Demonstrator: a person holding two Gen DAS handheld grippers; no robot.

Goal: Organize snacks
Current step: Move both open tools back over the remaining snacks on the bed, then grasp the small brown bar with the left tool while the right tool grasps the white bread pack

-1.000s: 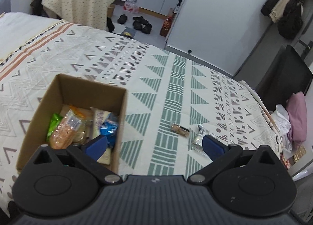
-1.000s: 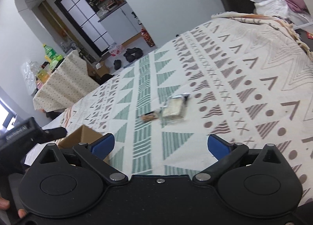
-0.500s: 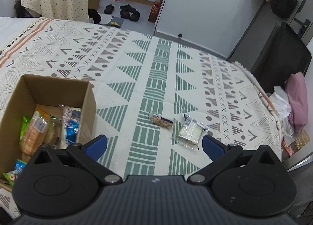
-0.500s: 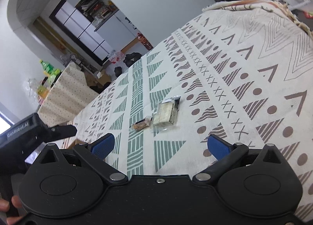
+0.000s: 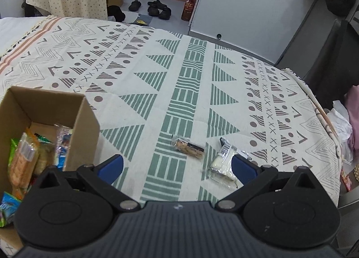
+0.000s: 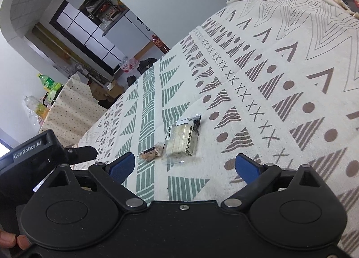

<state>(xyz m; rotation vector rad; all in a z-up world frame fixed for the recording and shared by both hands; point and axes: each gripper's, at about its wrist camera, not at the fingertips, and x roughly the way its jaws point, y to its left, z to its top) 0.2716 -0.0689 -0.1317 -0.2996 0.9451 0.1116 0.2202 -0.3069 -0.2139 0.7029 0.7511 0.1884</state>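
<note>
Plainly, clear-wrapped pale wafer pack [image 6: 182, 140] beside small brown snack bar [image 6: 150, 154]

The cardboard box [image 5: 48, 109] runs off the left edge, its near part hidden behind the left gripper's body. The white snack packet [image 5: 221, 163] is partly covered by a blue pad — its label is too small to read. A fingertip [image 6: 21, 241] shows — the hand is cut off.
</note>
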